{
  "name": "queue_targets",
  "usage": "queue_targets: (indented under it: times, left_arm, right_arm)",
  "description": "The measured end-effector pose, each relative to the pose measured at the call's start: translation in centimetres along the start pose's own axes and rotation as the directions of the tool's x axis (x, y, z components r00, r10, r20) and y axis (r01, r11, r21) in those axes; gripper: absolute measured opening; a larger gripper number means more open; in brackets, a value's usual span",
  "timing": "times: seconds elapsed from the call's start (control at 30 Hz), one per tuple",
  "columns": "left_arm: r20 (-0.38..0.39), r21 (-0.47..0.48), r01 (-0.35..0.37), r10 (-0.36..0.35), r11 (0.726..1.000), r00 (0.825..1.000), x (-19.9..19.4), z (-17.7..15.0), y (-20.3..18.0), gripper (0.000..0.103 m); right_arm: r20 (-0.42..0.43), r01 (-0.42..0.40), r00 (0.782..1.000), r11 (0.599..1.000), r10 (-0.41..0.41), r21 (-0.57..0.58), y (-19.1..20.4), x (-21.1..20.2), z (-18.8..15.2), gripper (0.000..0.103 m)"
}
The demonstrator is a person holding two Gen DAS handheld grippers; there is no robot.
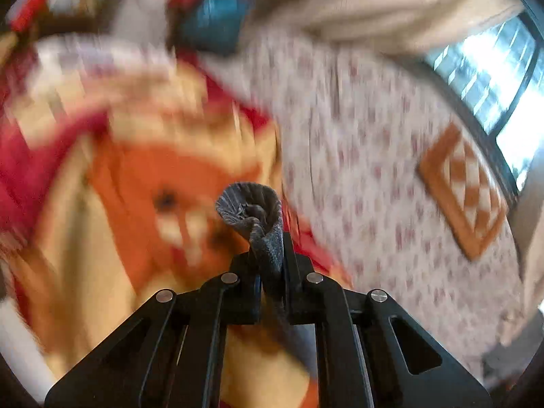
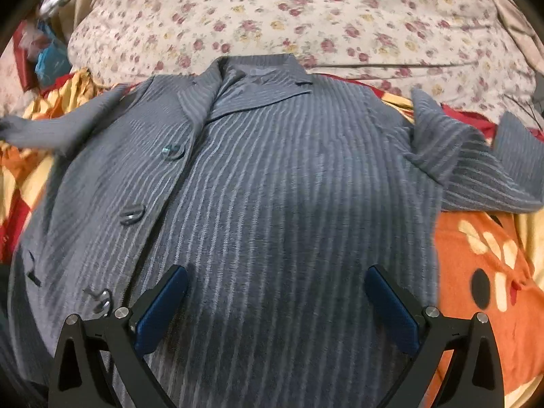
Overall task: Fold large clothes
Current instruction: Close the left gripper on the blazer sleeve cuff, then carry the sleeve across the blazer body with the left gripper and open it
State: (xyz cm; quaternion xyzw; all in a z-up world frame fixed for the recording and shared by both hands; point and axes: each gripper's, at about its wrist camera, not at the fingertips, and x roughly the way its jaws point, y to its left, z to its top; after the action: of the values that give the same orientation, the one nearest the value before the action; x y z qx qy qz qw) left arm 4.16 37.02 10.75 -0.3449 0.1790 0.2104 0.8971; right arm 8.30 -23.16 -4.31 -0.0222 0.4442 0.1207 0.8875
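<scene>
Left gripper – pinched grey cloth – coat elsewhere.

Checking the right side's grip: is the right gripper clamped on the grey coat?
No. The right gripper hangs open over the grey coat, nothing pinched between its pads.

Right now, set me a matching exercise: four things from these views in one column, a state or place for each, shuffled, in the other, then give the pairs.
Things:
1. left claw
2. right claw
3. grey striped jacket
4. floral quilt

States or places:
A. spread flat, front up, on the orange and yellow blanket
B. open, above the jacket's lower front
C. beyond the jacket's collar
D. shut on a bunch of grey fabric

Pairs: 1-D, 2-B, 3-A, 4-C
</scene>
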Motion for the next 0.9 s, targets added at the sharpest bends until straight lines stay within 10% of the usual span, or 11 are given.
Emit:
queue_targets:
  times: [0.13, 0.33, 0.43, 0.67, 0.9]
  left_arm:
    - [0.078, 0.065, -0.003, -0.002, 0.998, 0.997, -1.9, 0.9, -3.3, 0.008]
    - [-0.149, 0.251, 0.264, -0.232, 0.931, 0.961, 1.7, -6.2, -15.5, 0.008]
    - [-0.327, 0.294, 0.437, -0.341, 0.85, 0.881, 4.1, -13.5, -24.3, 0.008]
    - [-0.688, 0.19, 0.664, -0.385, 0.723, 0.616, 6.4, -31.9, -36.3, 0.008]
    - [-0.771, 0.206, 0.683, -0.314, 0.701, 0.554, 5.2, -41.2, -37.8, 0.008]
  right_arm:
    - [0.053, -0.017, 0.999, 0.998, 0.013, 0.069, -2.6, -2.2, -0.5, 0.103]
    - [0.061, 0.137, 0.987, 0.982, -0.146, 0.132, -6.7, -4.4, -1.7, 0.103]
    - [0.082, 0.15, 0.982, 0.968, -0.17, 0.203, -9.0, -5.9, -2.2, 0.103]
    - [0.062, 0.163, 0.979, 0.929, -0.195, 0.333, -13.7, -7.2, -3.6, 0.103]
    - [0.046, 0.09, 0.991, 0.874, -0.127, 0.477, -17.2, -7.0, -5.1, 0.103]
